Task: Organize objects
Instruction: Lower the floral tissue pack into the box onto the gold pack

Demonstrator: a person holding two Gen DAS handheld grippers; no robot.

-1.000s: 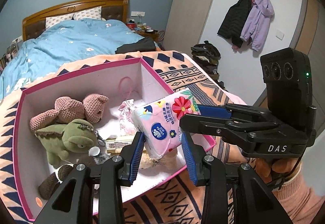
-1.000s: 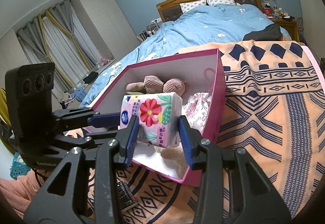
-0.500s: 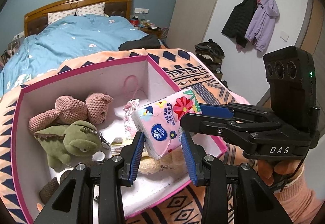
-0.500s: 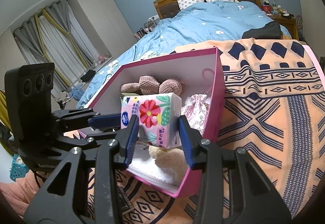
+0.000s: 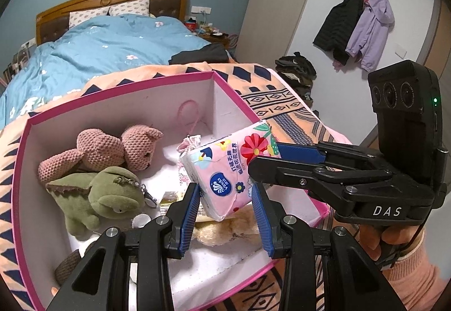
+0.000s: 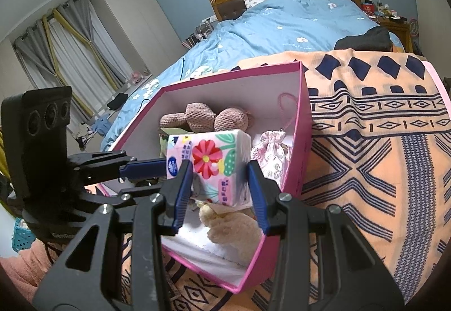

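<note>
A pink floral tissue pack [image 5: 225, 173] [image 6: 214, 161] hangs above the open pink box [image 5: 19, 175] [image 6: 305, 125]. Both grippers are closed on it from two sides. My left gripper [image 5: 227, 198] pinches its lower end. My right gripper [image 6: 220, 178] grips its sides and shows as the black tool [image 5: 338, 170] at the right of the left wrist view. Inside the box lie a pink knitted bear [image 5: 112, 147], a green plush dinosaur [image 5: 95, 195], a cream plush [image 6: 231, 229] and a small drawstring pouch [image 6: 270, 150].
The box sits on an orange patterned blanket [image 6: 380, 142] at the foot of a bed with a blue duvet [image 5: 107, 49]. Coats [image 5: 360, 26] hang on the right wall. Curtains [image 6: 70, 37] cover the window at the left.
Both grippers have carried the tissue pack further over the box and lower into it. The grip on the pack is unchanged.
</note>
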